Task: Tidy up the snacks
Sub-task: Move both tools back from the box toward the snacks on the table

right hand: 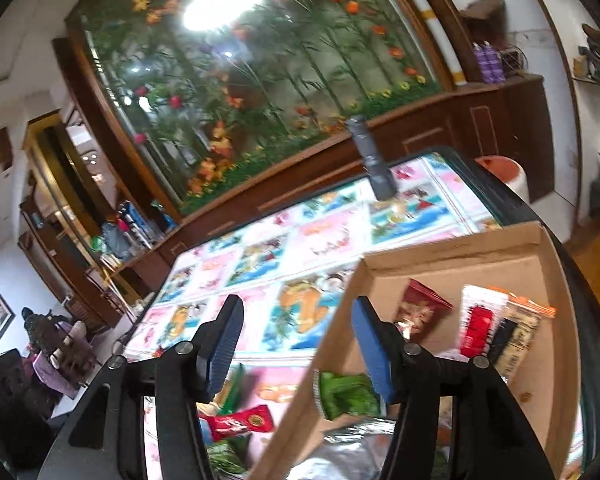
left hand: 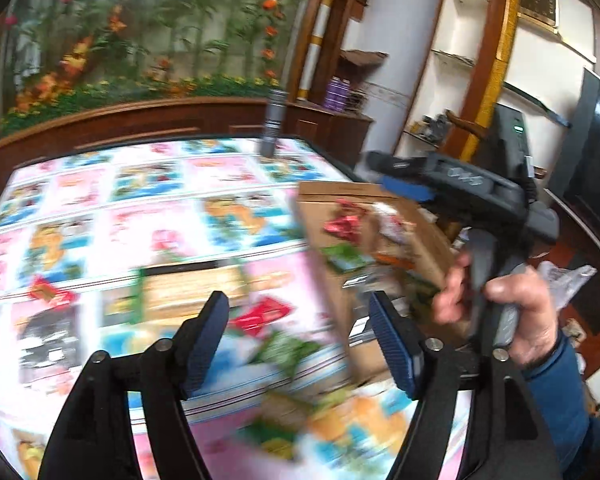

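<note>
Both claws are apart and empty: left gripper [left hand: 296, 344] hangs over loose snack packets [left hand: 260, 314] on the cartoon tablecloth [left hand: 148, 200], probably next pick, while right gripper [right hand: 296, 344] straddles the near-left wall of the cardboard box [right hand: 452, 254] on the right, holding sorted snacks.

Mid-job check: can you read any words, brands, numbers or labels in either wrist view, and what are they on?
No text can be read for certain.
Packets in the cardboard box: print on the red packet and the orange-topped bag is too blurred.
Red packet on the table: white lettering, unreadable.
Right gripper body: raised marking, smeared.
Patterned tablecloth: pictures only, blurred.
</note>
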### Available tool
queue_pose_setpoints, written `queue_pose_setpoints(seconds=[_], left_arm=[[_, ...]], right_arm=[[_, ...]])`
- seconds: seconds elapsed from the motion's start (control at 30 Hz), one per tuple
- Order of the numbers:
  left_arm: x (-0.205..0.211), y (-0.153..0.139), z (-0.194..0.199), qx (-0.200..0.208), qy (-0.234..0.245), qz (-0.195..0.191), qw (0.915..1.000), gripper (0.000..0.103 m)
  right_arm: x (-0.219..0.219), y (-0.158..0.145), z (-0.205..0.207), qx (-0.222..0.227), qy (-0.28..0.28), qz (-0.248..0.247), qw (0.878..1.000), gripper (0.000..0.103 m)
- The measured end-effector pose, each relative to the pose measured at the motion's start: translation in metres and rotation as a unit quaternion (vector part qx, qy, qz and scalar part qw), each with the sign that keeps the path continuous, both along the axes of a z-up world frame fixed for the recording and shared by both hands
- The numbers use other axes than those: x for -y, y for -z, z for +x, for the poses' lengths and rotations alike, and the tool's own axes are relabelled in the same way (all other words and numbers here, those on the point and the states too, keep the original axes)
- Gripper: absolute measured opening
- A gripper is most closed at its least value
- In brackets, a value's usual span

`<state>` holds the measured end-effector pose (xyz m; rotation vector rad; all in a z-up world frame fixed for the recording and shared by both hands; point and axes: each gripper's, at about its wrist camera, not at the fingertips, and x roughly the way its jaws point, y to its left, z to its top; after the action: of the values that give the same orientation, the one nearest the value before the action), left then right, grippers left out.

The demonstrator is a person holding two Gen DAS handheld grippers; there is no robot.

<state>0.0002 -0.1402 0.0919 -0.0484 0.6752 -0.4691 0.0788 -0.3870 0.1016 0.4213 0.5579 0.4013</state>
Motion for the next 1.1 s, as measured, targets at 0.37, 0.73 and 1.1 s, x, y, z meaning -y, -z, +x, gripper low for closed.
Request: queue_pose_setpoints(seconds=[0.37, 0.73, 1.1], left_arm=[[-0.147, 0.013, 0.002, 0.053, -0.176, 0.041, 0.982, 0.074], [-0.247, 0.034, 0.018, -0.035, -0.252, -0.112, 0.9605, 0.073], [-0.176, 0.063, 0.049, -0.081, -0.214, 0.046, 0.9723, 0.086]], right_arm=[[-0.017, 0.002, -0.004, 0.012, -0.043, 0.005, 0.999, 0.061], [-0.041, 0.007, -0.007, 0.017, -0.025, -0.05, 0.998, 0.061], [-0.052, 0.006, -0.011, 0.012, -0.063, -0.038, 0.997, 0.061]])
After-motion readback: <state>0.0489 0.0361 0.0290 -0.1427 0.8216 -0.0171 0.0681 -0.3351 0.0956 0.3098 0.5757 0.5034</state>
